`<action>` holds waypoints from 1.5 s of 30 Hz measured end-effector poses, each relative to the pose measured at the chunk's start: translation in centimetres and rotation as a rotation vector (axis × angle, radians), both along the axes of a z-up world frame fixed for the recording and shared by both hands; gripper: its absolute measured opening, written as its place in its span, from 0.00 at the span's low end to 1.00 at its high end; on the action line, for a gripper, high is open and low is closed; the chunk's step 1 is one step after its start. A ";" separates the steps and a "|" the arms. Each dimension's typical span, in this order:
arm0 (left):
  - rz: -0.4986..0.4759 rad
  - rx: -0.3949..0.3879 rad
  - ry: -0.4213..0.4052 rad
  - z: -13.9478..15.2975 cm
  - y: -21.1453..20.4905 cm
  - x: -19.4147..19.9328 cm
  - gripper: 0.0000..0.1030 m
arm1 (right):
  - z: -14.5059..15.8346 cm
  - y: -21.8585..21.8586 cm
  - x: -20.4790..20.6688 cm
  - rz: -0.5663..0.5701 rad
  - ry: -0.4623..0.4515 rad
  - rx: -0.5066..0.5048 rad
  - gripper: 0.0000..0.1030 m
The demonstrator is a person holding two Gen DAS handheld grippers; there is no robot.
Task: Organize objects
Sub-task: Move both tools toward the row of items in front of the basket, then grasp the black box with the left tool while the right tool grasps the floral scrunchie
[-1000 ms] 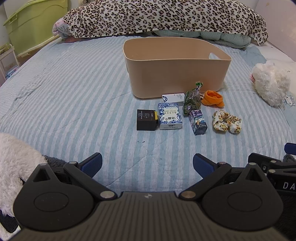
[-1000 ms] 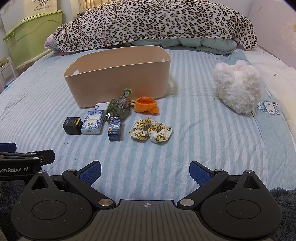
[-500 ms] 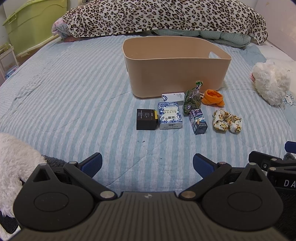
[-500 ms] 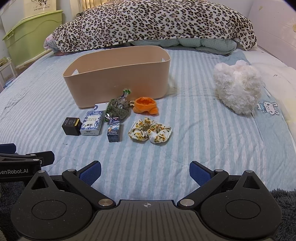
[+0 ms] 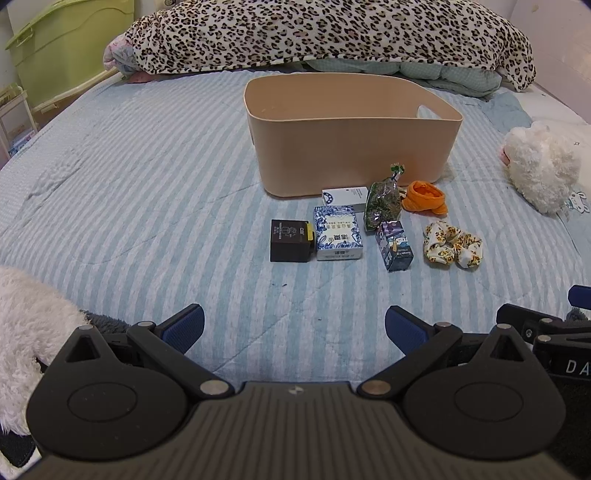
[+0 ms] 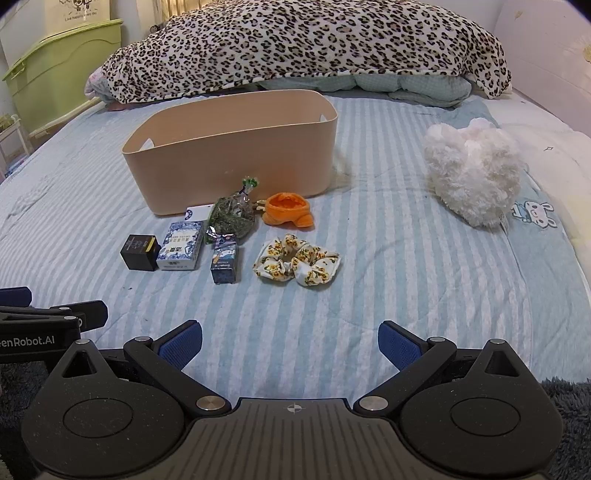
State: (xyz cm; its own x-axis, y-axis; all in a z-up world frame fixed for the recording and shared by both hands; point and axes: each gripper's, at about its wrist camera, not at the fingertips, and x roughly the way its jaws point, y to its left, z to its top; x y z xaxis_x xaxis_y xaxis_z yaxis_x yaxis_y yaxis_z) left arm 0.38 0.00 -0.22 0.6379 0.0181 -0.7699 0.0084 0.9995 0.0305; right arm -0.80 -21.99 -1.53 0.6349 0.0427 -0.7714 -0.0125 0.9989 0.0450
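A beige bin (image 5: 351, 155) (image 6: 236, 162) stands on the striped bed. In front of it lie a black box (image 5: 290, 240) (image 6: 139, 252), a blue-and-white box (image 5: 337, 232) (image 6: 181, 245), a small white box (image 5: 343, 195), a green-filled bag (image 5: 384, 201) (image 6: 232, 216), a dark blue carton (image 5: 394, 245) (image 6: 224, 258), an orange cloth item (image 5: 424, 197) (image 6: 289, 209) and a floral scrunchie (image 5: 452, 249) (image 6: 297, 265). My left gripper (image 5: 294, 328) is open and empty, well short of the objects. My right gripper (image 6: 290, 341) is open and empty, also short of them.
A white plush toy (image 5: 543, 173) (image 6: 474, 177) lies at the right. A leopard-print blanket (image 5: 325, 33) (image 6: 306, 44) is piled behind the bin. A green storage box (image 5: 70, 48) stands off the bed at far left. White fur (image 5: 26, 332) sits near my left gripper.
Both views shifted very slightly; the objects appear a touch higher in frame. Nothing was grasped or moved.
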 end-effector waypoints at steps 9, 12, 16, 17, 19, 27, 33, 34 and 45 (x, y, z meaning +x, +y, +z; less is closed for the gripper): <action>0.001 -0.009 0.009 0.1 0.0 1.3 1.00 | -0.3 -0.7 1.3 -0.037 0.013 0.006 1.00; 0.007 -0.007 0.012 -0.1 0.1 2.3 1.00 | -0.4 -1.0 2.1 -0.054 0.017 0.004 1.00; 0.028 -0.001 0.002 -0.3 0.5 3.7 1.00 | -0.7 -1.6 3.6 -0.079 0.039 0.023 1.00; 0.034 0.003 0.003 -0.4 0.6 4.2 1.00 | -0.8 -1.8 4.1 -0.087 0.044 0.026 1.00; 0.044 0.011 0.010 -0.8 0.8 5.4 1.00 | -1.1 -2.1 5.0 -0.099 0.052 0.026 1.00; 0.071 -0.014 0.059 -2.7 2.4 9.4 1.00 | -3.6 -2.1 9.0 -0.114 0.127 0.014 1.00; 0.074 -0.006 0.082 -4.5 2.7 12.2 1.00 | -5.6 -1.2 11.9 -0.105 0.169 -0.008 1.00; 0.077 -0.005 0.088 -4.9 2.7 12.5 1.00 | -5.7 -1.2 12.3 -0.103 0.173 -0.010 1.00; 0.083 -0.066 0.115 -7.3 3.7 14.6 1.00 | -8.5 -0.3 15.6 -0.066 0.233 -0.012 1.00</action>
State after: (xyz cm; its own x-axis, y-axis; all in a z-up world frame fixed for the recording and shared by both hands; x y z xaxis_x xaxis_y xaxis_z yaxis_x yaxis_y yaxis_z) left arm 14.96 3.68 -7.52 0.5435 0.0140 -0.8393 -0.0743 0.9967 -0.0315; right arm 14.83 -22.33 -10.00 0.4411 -0.0031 -0.8975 0.0618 0.9977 0.0269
